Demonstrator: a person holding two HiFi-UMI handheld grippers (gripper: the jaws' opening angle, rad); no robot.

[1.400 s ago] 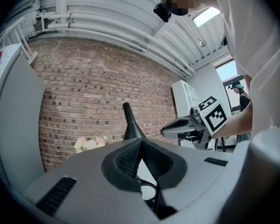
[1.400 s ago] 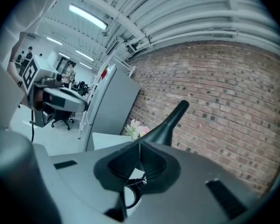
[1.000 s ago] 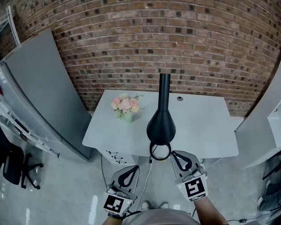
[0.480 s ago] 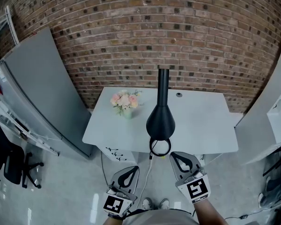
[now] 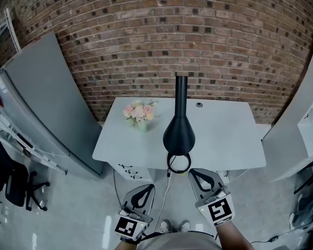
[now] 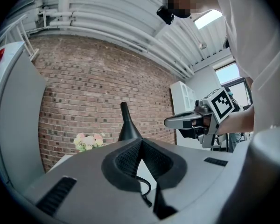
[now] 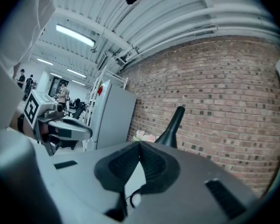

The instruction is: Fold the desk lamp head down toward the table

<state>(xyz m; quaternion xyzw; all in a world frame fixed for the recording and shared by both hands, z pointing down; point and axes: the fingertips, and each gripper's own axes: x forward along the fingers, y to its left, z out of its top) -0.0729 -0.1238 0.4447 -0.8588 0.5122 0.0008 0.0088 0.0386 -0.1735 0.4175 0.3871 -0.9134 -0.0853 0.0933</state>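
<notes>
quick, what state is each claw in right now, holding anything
left claw: closed, holding nothing
right claw: closed, holding nothing

We look steeply down from the head. Both gripper views face level, from nearby, sharing the lamp point(image 5: 179, 134) and brick wall point(image 5: 146, 40).

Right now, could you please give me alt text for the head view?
A black desk lamp stands on a white table before a brick wall, with pink flowers beside it. The left gripper and right gripper hover shut below the table's near edge, touching nothing.
</notes>
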